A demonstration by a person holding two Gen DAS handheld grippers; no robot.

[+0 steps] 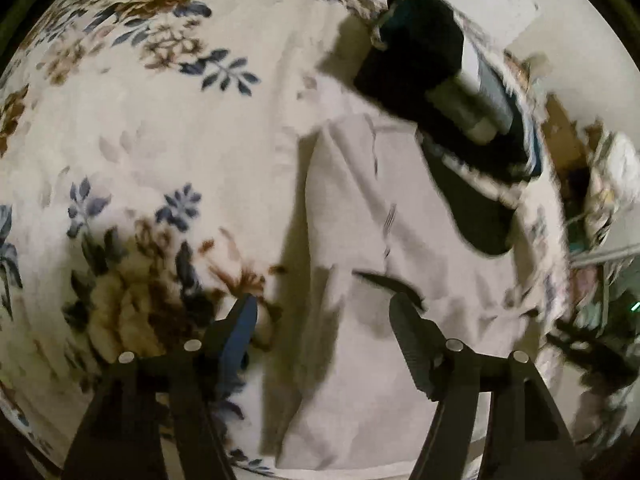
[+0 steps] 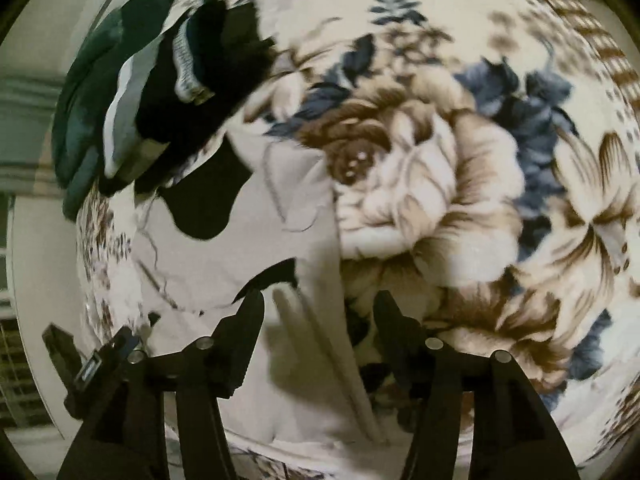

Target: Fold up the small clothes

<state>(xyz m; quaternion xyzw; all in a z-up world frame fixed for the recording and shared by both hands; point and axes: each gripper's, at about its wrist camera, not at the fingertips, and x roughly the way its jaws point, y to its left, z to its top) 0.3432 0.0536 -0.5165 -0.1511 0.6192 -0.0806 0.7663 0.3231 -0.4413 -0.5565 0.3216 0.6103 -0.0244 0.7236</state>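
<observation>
A pale grey-white garment (image 1: pixel 360 300) lies spread on a floral blanket (image 1: pixel 140 140). It also shows in the right wrist view (image 2: pixel 224 248). My left gripper (image 1: pixel 324 308) is open, its fingers astride the garment's left edge, just above the cloth. My right gripper (image 2: pixel 320 304) is open over the garment's right edge, where a folded hem (image 2: pixel 320 340) runs between the fingers. Neither holds anything. The left gripper (image 2: pixel 96 364) shows at the lower left of the right wrist view.
A pile of dark folded clothes (image 1: pixel 440 92) with grey and white bands lies beyond the garment; it appears in the right wrist view (image 2: pixel 168 92) too. The blanket's edge (image 1: pixel 552 240) drops off on the right, with clutter beyond.
</observation>
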